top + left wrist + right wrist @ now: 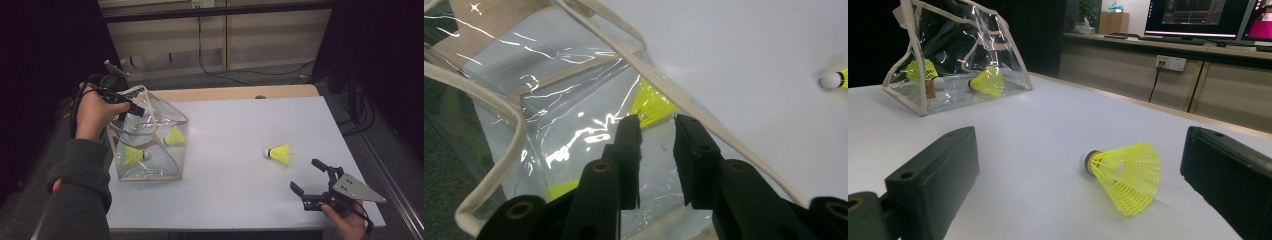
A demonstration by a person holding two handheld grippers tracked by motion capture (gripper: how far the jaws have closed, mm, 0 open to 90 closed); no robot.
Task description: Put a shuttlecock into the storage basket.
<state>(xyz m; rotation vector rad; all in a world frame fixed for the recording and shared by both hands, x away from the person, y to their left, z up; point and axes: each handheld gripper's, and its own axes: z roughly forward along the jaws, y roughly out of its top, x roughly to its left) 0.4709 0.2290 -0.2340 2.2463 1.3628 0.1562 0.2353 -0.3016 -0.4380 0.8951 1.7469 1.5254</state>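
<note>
High view: my left gripper (131, 106) sits at the top rim of the clear bag (150, 150), two shuttlecocks inside (yellow); a third shuttlecock (278, 153) lies loose on the table (230, 130), near my right gripper (306, 176).

Left gripper view: jaws slightly parted above the bag, gripping nothing.

Right gripper view: jaws wide apart, loose shuttlecock just ahead.

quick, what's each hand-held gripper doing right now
Left hand-held gripper: jaws slightly apart over the clear plastic bag, gripping nothing.
Right hand-held gripper: wide open, empty, facing the loose yellow shuttlecock.
</note>
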